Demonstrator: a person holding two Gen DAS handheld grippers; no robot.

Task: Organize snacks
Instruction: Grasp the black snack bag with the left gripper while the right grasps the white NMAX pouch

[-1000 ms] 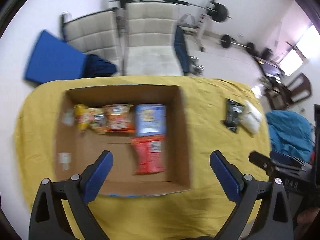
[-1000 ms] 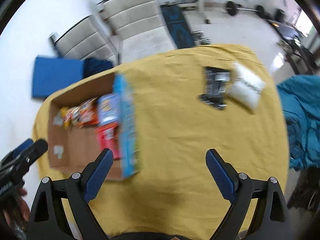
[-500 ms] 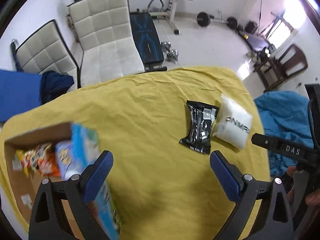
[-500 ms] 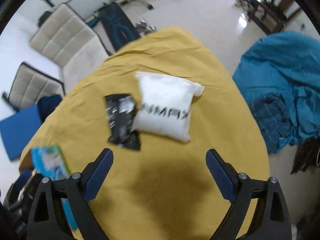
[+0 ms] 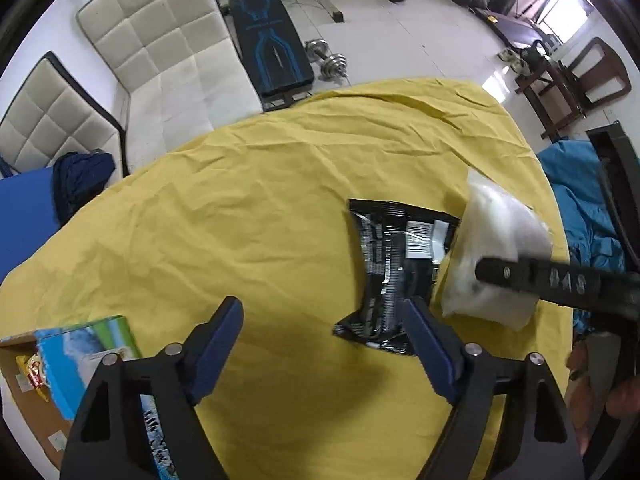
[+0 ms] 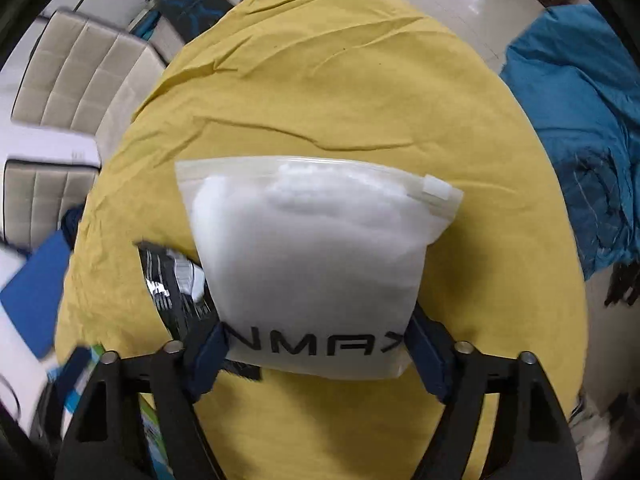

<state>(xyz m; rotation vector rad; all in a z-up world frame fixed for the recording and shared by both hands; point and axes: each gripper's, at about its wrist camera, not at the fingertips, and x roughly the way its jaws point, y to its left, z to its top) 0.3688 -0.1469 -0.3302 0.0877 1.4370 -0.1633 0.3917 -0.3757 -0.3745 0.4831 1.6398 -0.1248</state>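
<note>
A white zip bag [image 6: 316, 264] is flanked by the right gripper's [image 6: 316, 350] spread fingers; a black packet [image 5: 394, 276] lies just ahead of the left gripper's [image 5: 326, 340] released fingers.

Your tabletop [image 5: 248, 216], draped in wrinkled yellow cloth, fills the middle of the frame. On it lie a black packet [image 5: 394, 264] right of centre, a white zip bag [image 5: 500, 240] touching its right edge, and a cardboard box [image 5: 24, 408] at lower left.

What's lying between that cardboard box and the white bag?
In the left wrist view, bare yellow cloth, then the black packet right beside the white bag; cardboard box sits far left.
</note>
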